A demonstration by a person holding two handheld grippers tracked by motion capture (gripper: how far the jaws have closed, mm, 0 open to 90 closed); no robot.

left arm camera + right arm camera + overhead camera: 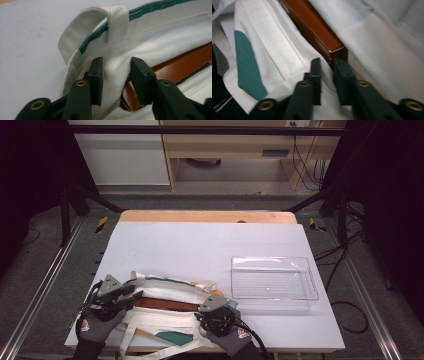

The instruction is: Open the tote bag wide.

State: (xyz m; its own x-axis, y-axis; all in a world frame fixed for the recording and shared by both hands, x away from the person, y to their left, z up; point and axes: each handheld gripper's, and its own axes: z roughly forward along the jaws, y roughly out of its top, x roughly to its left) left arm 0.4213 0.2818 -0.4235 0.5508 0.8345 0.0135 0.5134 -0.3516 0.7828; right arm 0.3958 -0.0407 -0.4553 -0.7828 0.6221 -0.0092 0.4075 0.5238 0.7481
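White canvas tote bag with green trim, lying flat at the near edge of the white table, mouth turned up and held apart at both ends. Brown box seated inside the bag, long side running between the two grippers.

Left gripper at the left end of the bag mouth, carried by a gloved hand. In the left gripper view: jaws set astride a fold of the bag wall, cloth bunched between the pads and pinched; brown box just beside the right-hand jaw; bag handle looped above.

Right gripper at the right end of the bag mouth, carried by the other gloved hand. In the right gripper view: jaws drawn close, a ridge of bag cloth nipped between them; corner of the brown box just beyond the jaw tips.

Clear plastic tray on the table to the right of the bag, apart from it
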